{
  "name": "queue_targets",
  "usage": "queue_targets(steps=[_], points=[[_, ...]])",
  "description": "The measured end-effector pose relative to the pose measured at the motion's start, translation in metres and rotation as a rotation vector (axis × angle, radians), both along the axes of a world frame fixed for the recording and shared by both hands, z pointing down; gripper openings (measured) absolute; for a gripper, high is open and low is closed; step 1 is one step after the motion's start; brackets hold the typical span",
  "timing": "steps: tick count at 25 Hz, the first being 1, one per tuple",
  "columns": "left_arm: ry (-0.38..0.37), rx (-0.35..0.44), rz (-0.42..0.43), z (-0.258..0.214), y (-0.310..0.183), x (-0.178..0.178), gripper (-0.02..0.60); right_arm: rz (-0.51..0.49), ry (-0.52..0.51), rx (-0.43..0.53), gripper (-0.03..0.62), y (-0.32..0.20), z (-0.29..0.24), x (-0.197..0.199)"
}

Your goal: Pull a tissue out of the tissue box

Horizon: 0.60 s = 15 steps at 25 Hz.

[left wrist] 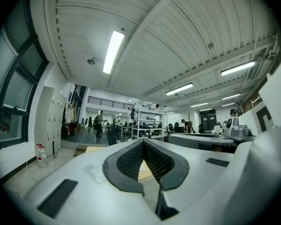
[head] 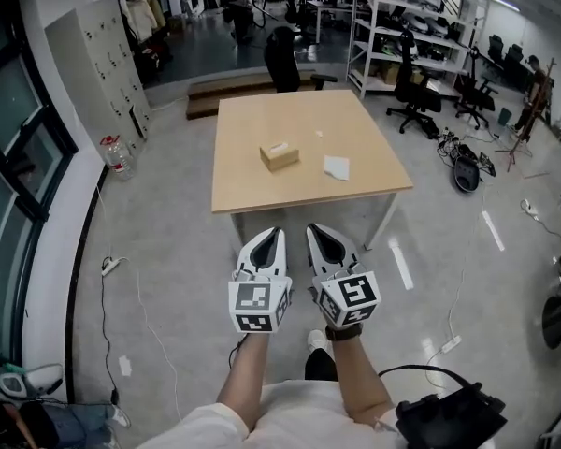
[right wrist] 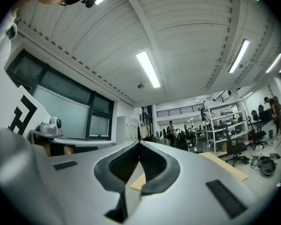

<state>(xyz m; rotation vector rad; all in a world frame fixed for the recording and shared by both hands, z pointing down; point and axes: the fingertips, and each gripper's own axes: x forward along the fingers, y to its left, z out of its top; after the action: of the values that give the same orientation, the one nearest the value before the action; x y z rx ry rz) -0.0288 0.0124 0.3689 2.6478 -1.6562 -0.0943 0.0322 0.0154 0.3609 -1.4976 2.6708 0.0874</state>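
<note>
Left hand-held gripper (head: 273, 237) and right hand-held gripper (head: 318, 235), both closed on nothing, are held side by side over the floor, pointing level toward the bench (head: 252, 190), probably readied for an approach. The tissue box (head: 280, 155) stands well ahead, near the bench's middle. A loose tissue (head: 336, 166) lies near it.

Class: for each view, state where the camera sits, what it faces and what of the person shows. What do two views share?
Head view: on the head, facing steeply down at the table and tissue box; forearms, left gripper and right gripper show.
Left gripper view: on that gripper, facing level across the room; its shut jaws show.
Right gripper view: likewise, along its own shut jaws.
Shared: both gripper views catch the table and shelving rack.
</note>
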Motion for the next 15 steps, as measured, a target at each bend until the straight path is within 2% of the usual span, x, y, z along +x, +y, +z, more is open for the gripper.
queue_targets(steps=[6, 15], points=[[0.006, 0.019, -0.039, -0.021, -0.087, 0.01, 0.0, -0.025, -0.002, 0.032, 0.005, -0.09, -0.029, 0.016], [0.012, 0.021, -0.074, -0.027, -0.19, 0.036, 0.0, -0.076, 0.014, 0.041, 0.004, -0.193, -0.036, 0.036]])
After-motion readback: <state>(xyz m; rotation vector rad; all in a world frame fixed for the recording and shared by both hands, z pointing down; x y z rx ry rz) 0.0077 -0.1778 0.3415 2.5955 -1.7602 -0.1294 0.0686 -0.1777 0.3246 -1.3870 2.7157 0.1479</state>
